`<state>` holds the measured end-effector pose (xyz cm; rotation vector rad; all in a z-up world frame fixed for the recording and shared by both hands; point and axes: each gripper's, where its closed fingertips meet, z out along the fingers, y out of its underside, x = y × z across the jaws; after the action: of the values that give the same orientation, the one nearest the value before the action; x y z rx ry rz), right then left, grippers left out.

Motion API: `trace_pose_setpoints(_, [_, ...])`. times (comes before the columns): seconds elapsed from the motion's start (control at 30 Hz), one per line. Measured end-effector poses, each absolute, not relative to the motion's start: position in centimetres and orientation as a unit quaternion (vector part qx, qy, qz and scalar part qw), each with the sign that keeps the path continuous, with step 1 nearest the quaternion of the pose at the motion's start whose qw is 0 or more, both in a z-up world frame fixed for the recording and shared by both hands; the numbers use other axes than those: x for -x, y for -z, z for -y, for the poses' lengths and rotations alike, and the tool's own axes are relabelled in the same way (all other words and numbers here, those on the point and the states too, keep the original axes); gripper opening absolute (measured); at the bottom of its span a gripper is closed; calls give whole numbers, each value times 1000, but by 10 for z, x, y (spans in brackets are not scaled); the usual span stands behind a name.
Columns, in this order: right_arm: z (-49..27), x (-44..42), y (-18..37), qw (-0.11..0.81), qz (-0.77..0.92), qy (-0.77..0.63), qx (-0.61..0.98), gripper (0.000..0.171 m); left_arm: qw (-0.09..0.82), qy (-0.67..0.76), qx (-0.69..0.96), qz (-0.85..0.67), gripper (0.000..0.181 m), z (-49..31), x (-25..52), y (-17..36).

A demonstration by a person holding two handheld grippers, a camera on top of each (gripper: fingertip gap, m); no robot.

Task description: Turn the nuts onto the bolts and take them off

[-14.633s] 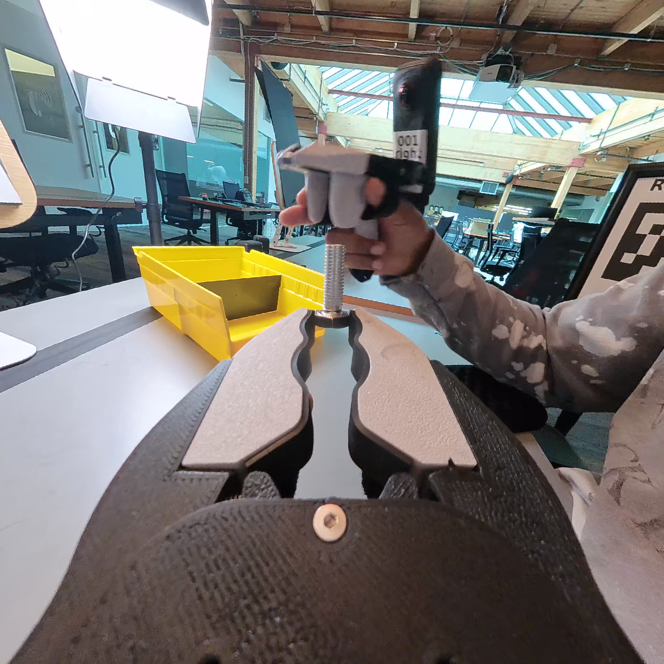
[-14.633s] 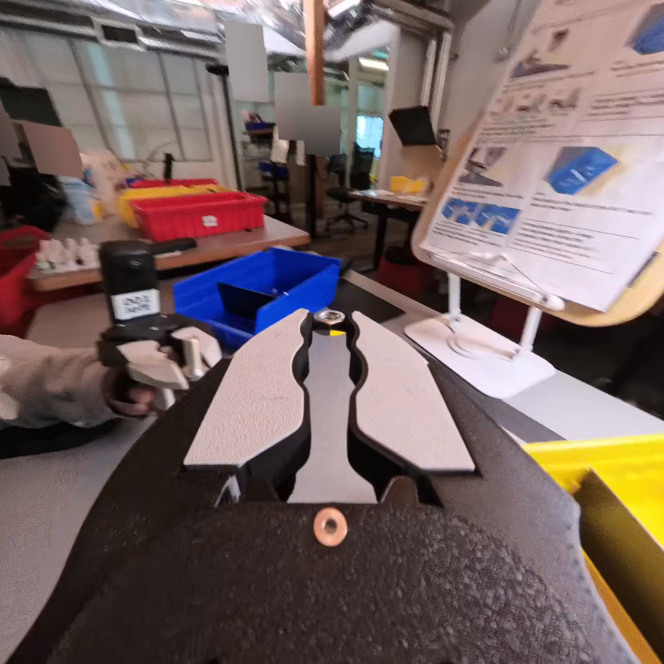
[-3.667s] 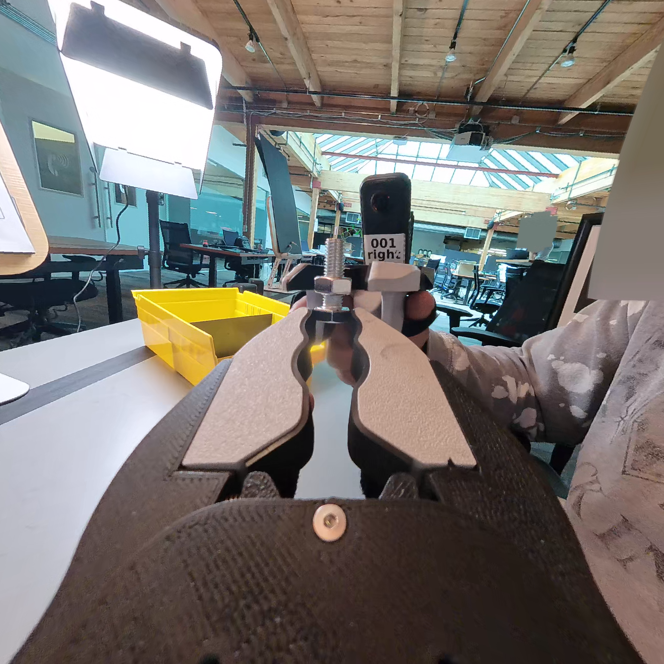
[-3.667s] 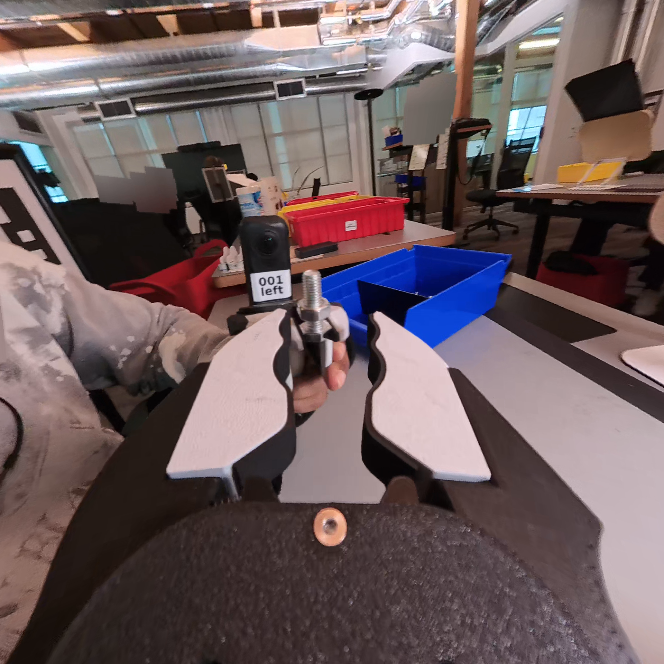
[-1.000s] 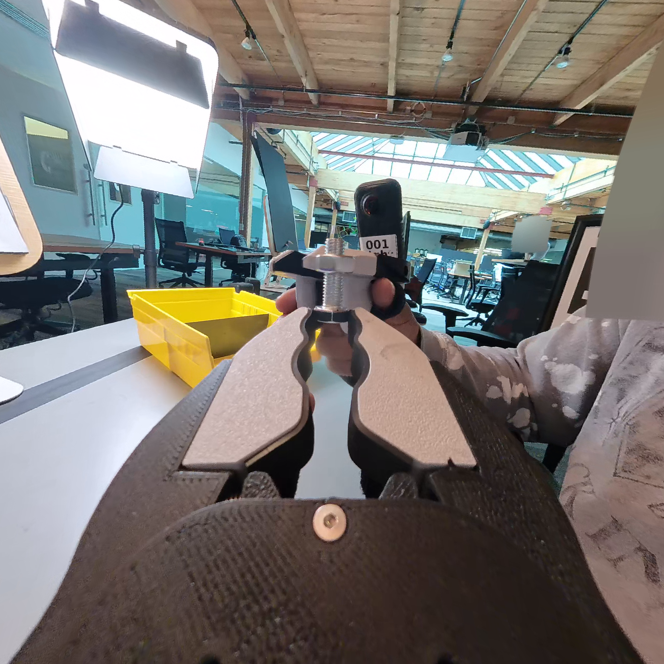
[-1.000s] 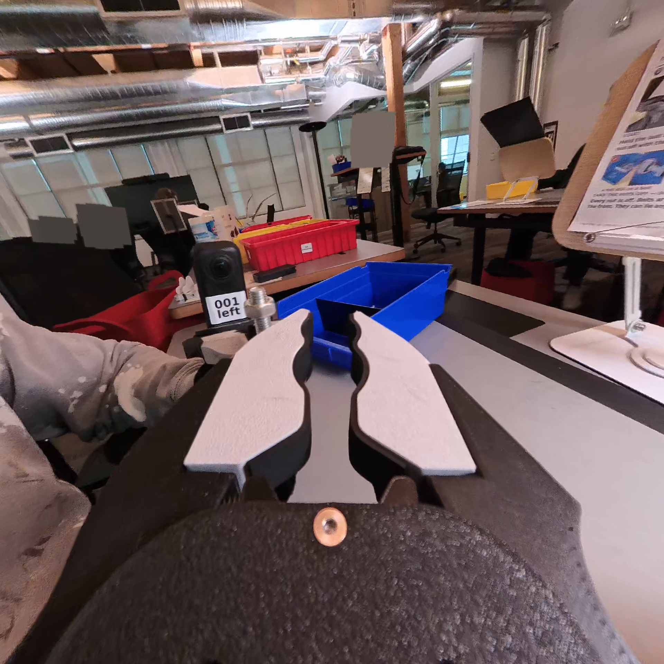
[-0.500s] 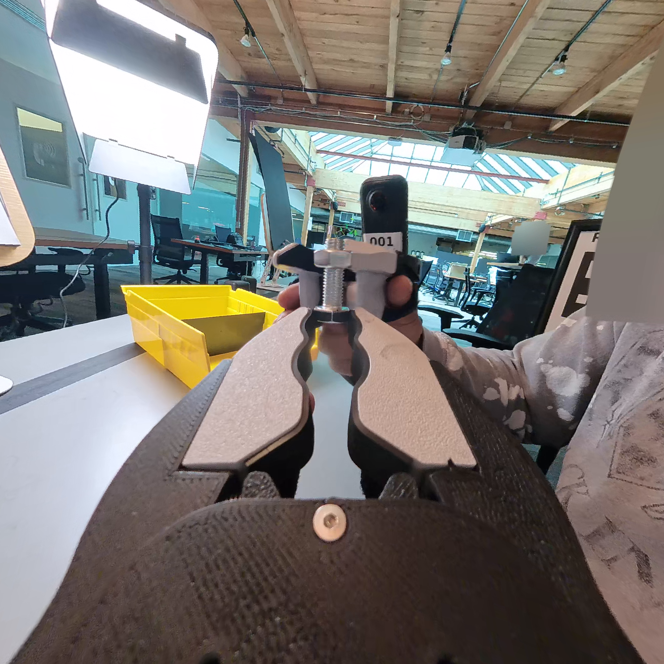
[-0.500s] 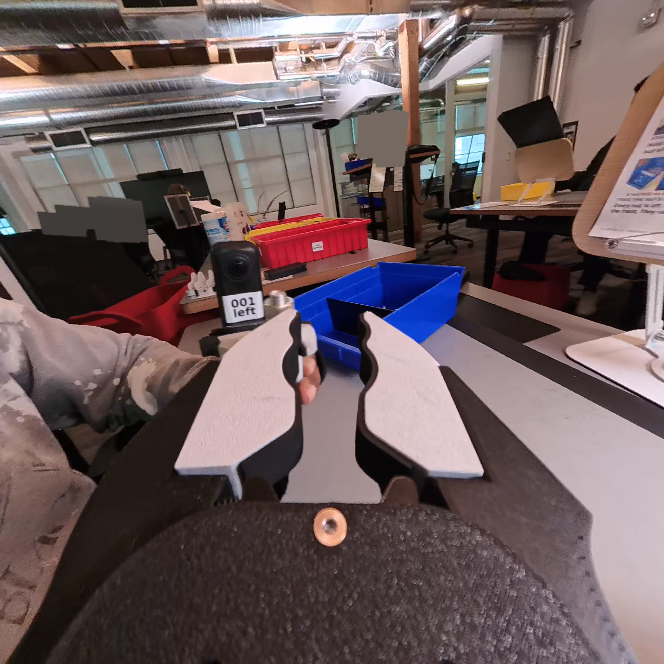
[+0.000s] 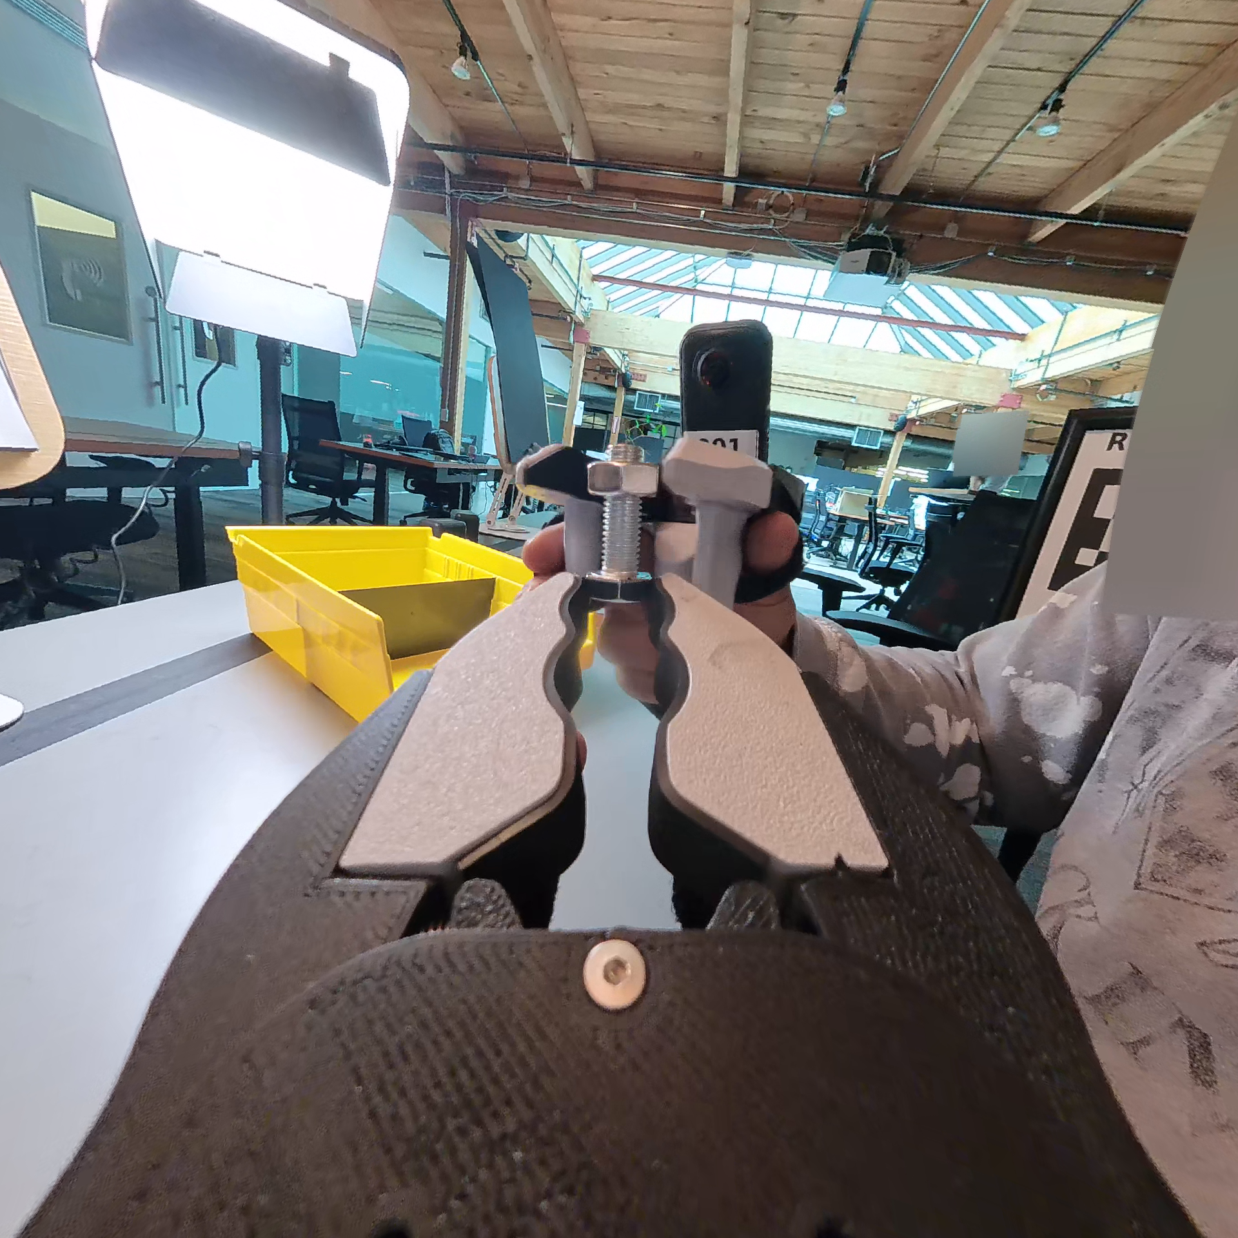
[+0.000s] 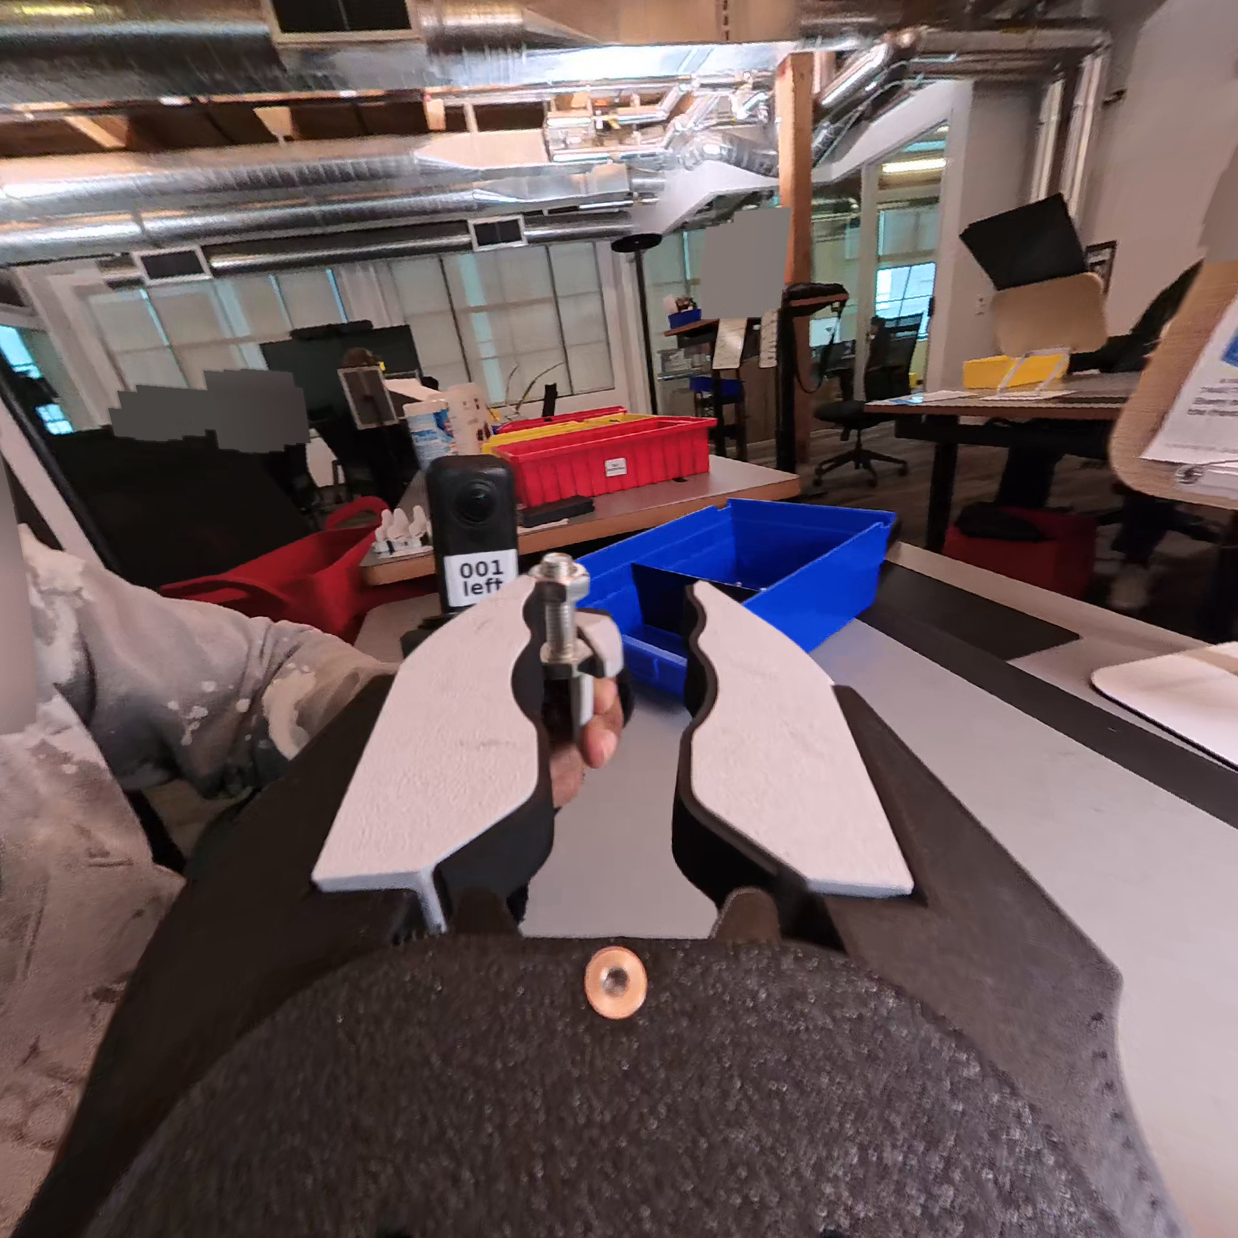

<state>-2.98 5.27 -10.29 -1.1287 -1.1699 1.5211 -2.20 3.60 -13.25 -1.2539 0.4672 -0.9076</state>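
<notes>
A threaded steel bolt [image 9: 620, 536] is held upright by its head in the left gripper [image 9: 615, 589]; the right gripper [image 10: 606, 606], narrowly closed a second ago, is now spread around the hexagonal nut [image 9: 623, 479].

On my grey table [image 9: 134, 770], a yellow bin [image 9: 348, 603] at ten o'clock; a blue bin [image 10: 757, 556] at one o'clock, red bins [image 10: 603, 455] beyond it.

Bolt [image 9: 620, 536] and nut [image 9: 623, 479]: bright silver. Left gripper [image 9: 615, 593] fingers [image 9: 489, 737]: pale grey, speckled, on black ribbed body. Bins: one yellow [image 9: 348, 603], one blue [image 10: 770, 563], dark dividers. Surface [image 9: 134, 770]: light grey, dark stripe. Sleeve [image 9: 971, 703]: grey with white bleached splotches. Far crate [image 10: 603, 459]: red.
</notes>
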Motion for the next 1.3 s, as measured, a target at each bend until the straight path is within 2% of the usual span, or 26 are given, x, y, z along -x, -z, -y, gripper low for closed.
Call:
trace_pose_setpoints(0.13, [-50, 34, 106, 441, 479, -607, 456, 39, 692, 406, 560, -206, 18, -36, 22, 131])
trace_pose_setpoints(0.17, [-60, 33, 107, 451, 462, -600, 473, 22, 692, 410, 556, -209, 18, -34, 23, 130])
trace_pose_setpoints(0.2, [-68, 30, 106, 461, 450, -597, 479, 19, 694, 405, 556, -211, 18, -34, 23, 129])
trace_pose_setpoints(0.4, [-51, 31, 103, 441, 471, -615, 453, 37, 691, 405, 561, -208, 18, -36, 22, 132])
trace_pose_setpoints(0.53, [-48, 35, 106, 432, 477, -615, 455, 38, 690, 409, 561, -204, 18, -36, 22, 132])
trace_pose_setpoints(0.6, [-66, 32, 106, 457, 450, -598, 480, 15, 691, 412, 557, -205, 18, -34, 22, 130])
trace_pose_setpoints(0.63, [-72, 29, 106, 465, 442, -596, 483, 12, 694, 409, 556, -206, 18, -34, 22, 129])
trace_pose_setpoints(0.83, [-48, 30, 101, 433, 472, -623, 448, 38, 690, 407, 563, -203, 18, -37, 22, 133])
trace_pose_setpoints(0.93, [-46, 35, 105, 431, 479, -616, 453, 40, 688, 406, 566, -204, 18, -36, 20, 133])
trace_pose_setpoints(0.97, [-50, 34, 105, 435, 474, -614, 457, 36, 688, 410, 564, -199, 18, -37, 22, 132])
trace_pose_setpoints(1.0, [-60, 32, 105, 445, 456, -608, 473, 19, 689, 413, 560, -202, 18, -36, 23, 131])
trace_pose_setpoints(1.03, [-68, 29, 104, 456, 441, -607, 477, 16, 692, 407, 561, -204, 18, -35, 23, 130])
trace_pose_setpoints(1.23, [-45, 31, 98, 430, 471, -631, 442, 37, 690, 408, 563, -201, 18, -36, 22, 131])
trace_pose_setpoints(1.3, [-41, 37, 99, 423, 479, -629, 443, 38, 691, 405, 562, -205, 18, -35, 21, 130])
